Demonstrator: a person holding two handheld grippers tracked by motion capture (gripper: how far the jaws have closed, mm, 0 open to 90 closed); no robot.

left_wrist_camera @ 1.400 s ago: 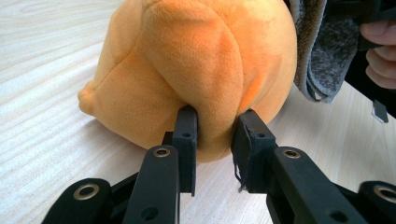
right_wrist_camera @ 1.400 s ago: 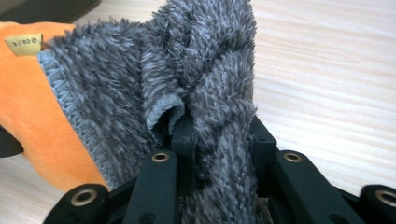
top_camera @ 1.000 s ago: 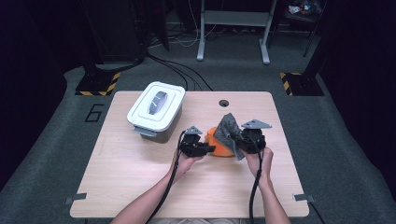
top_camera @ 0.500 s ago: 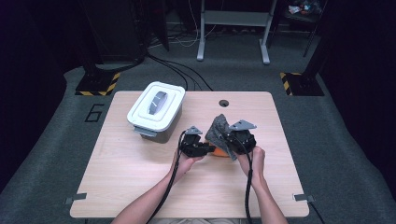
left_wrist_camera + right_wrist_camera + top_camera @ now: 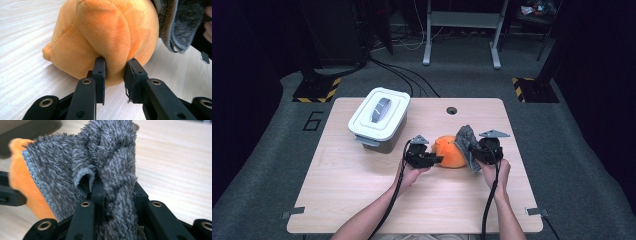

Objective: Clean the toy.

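An orange plush toy (image 5: pixel 450 151) lies on the wooden table (image 5: pixel 362 195), right of centre. My left gripper (image 5: pixel 436 160) is shut on a fold of the plush toy (image 5: pixel 110 40); in the left gripper view the black pads (image 5: pixel 100 72) pinch the orange fabric. A grey fluffy cloth (image 5: pixel 467 139) hangs against the toy's right side, and my right gripper (image 5: pixel 476 152) is shut on it. The cloth (image 5: pixel 107 165) bunches up between the pads (image 5: pixel 98 192) in the right gripper view, with the orange toy (image 5: pixel 20 177) behind it at the left.
A white lidded box (image 5: pixel 379 117) stands at the table's back left, close to the left gripper. A round cable hole (image 5: pixel 451 110) sits near the back edge. Black stands and cables lie on the grey floor (image 5: pixel 572 130) beyond the table.
My right gripper went left over the toy with the grey cloth, then came back right and lower, uncovering the toy. The left gripper has stayed put on the toy.
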